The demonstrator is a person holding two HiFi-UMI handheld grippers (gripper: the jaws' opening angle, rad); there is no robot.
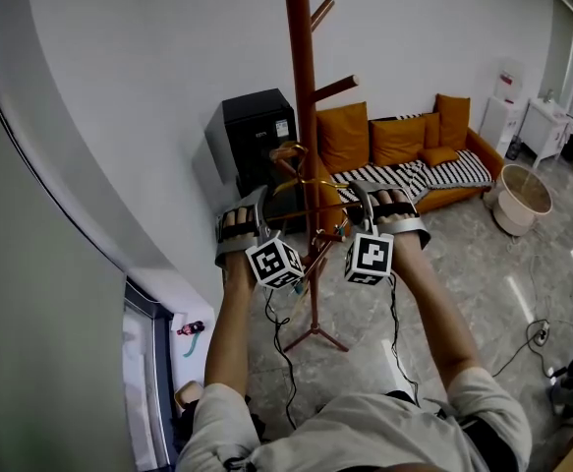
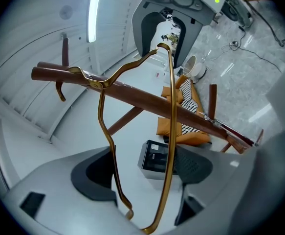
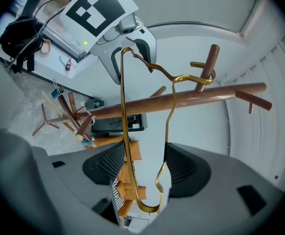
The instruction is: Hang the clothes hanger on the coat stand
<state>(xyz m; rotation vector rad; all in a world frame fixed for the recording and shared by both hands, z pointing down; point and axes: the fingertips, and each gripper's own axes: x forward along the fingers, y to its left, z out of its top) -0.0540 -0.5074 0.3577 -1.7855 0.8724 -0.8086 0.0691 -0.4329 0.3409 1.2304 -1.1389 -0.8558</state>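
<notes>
White-walled room, orange sofa [image 1: 401, 141] along the far wall. Raised across the trunk of the coat stand [image 1: 303, 87]: gold clothes hanger [image 2: 171, 131], hook at a lower peg, seating there unclear. One end pinched in the left gripper [image 2: 143, 175], the other in the right gripper [image 3: 144, 168], jaws wide, clamping both wires.

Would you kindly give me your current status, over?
Left gripper, right gripper shut on hanger ends. Hook at coat stand peg; seating unclear. Nothing blocking.

Gold wire hanger [image 3: 126, 138] level, hook by brown wood coat stand [image 1: 304, 116] peg.
</notes>
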